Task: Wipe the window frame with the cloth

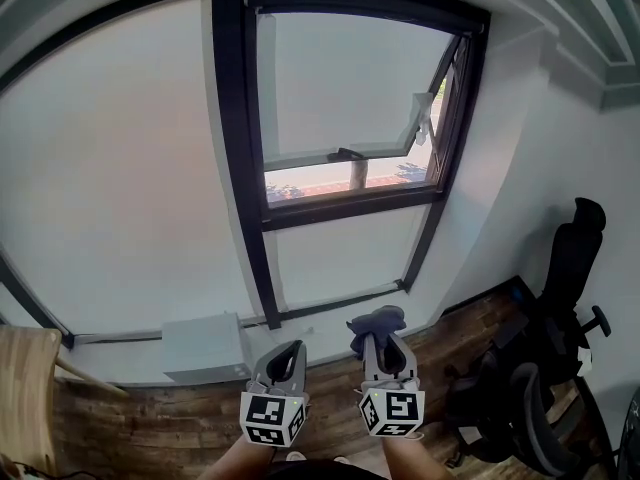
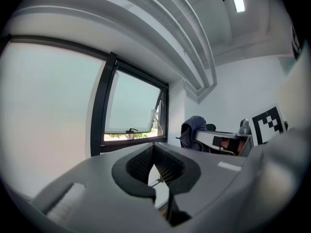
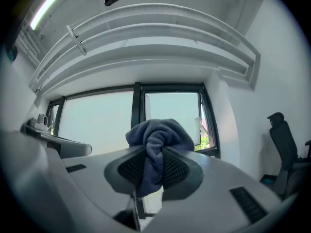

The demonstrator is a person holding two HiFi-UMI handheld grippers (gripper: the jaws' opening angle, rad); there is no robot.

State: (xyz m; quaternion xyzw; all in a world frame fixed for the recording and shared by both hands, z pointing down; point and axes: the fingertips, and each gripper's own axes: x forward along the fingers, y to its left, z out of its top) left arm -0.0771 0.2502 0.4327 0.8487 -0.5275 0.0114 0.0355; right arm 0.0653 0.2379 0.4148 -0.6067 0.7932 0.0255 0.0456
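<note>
Blue-grey cloth [image 3: 158, 140] was bunched and pinched between the jaws of my right gripper [image 1: 384, 344]. Its loose wad poked out ahead, so I judged it would meet the surface first. My left gripper [image 1: 288, 354] was closed on nothing and held low beside it. Both sat well short of the dark window frame [image 1: 232, 148], whose sash [image 1: 345, 154] was tilted open. Wiping had not begun.

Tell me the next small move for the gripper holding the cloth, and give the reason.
Probably lift the right gripper forward and up until the cloth meets the dark window frame. Its jaws are shut on the bunched blue cloth, but in the head view it is held low, apart from the frame, so nothing is being wiped yet.
</note>
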